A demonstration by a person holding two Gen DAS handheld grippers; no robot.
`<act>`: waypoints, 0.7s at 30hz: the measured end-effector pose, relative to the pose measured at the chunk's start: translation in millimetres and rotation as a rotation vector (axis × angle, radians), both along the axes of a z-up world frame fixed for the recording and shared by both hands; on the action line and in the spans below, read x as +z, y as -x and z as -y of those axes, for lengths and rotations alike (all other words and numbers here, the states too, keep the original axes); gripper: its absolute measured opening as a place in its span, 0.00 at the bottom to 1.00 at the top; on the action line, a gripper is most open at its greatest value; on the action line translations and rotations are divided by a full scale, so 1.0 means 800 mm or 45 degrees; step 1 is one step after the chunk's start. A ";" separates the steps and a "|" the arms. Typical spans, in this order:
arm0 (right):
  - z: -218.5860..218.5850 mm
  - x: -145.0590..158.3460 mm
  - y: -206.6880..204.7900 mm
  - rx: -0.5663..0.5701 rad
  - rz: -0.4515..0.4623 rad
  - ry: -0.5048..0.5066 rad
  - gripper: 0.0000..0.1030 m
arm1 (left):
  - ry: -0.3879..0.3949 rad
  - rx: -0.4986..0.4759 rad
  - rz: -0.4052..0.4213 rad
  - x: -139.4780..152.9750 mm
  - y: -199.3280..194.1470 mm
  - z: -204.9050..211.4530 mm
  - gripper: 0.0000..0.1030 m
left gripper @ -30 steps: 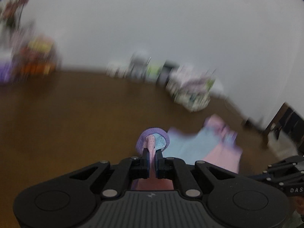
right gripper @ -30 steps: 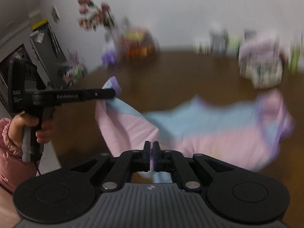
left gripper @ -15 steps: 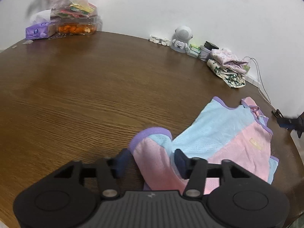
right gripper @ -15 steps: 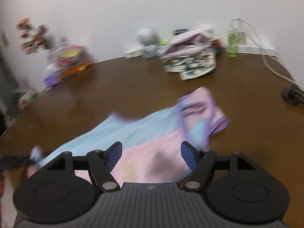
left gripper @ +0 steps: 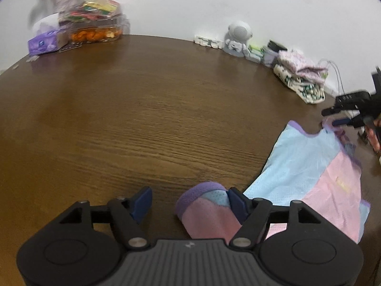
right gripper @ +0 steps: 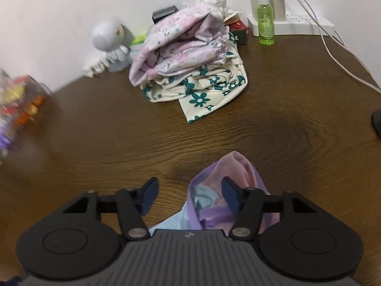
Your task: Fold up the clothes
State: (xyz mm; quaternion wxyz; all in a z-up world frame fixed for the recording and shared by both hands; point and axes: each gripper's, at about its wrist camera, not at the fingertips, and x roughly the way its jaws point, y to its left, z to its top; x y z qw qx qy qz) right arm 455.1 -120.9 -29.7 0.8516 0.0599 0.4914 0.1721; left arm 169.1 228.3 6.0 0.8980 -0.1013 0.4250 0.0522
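Note:
A pink, light-blue and purple mesh shirt [left gripper: 314, 166] lies spread on the brown wooden table [left gripper: 142, 119]. My left gripper [left gripper: 190, 201] is open; a purple-edged corner of the shirt [left gripper: 204, 205] rests between its fingers, against the right one. My right gripper [right gripper: 188, 194] is open over the other end of the shirt [right gripper: 233, 174], whose bunched fabric lies by its right finger. The right gripper also shows at the far right of the left wrist view [left gripper: 333, 116].
A pile of folded floral clothes [right gripper: 190, 66] sits at the back by the wall, with a white robot figure [right gripper: 109, 40], a green bottle [right gripper: 265, 23] and a power strip with cables [right gripper: 297, 23]. A tissue box [left gripper: 45, 43] and snack container [left gripper: 95, 26] stand far left.
Both grippers have opened and let go of the shirt, which now lies on the table. Both grippers have dropped low over it.

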 end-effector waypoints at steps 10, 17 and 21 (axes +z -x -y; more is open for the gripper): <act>-0.019 -0.010 -0.004 0.023 -0.027 0.042 0.02 | -0.045 -0.102 -0.024 -0.008 -0.006 0.010 0.11; 0.040 0.040 0.003 -0.077 0.134 -0.278 0.01 | -0.018 -0.049 0.126 0.041 -0.018 -0.007 0.03; 0.085 0.146 0.016 -0.117 0.370 -0.528 0.01 | -0.149 -0.004 0.401 0.155 -0.040 -0.014 0.02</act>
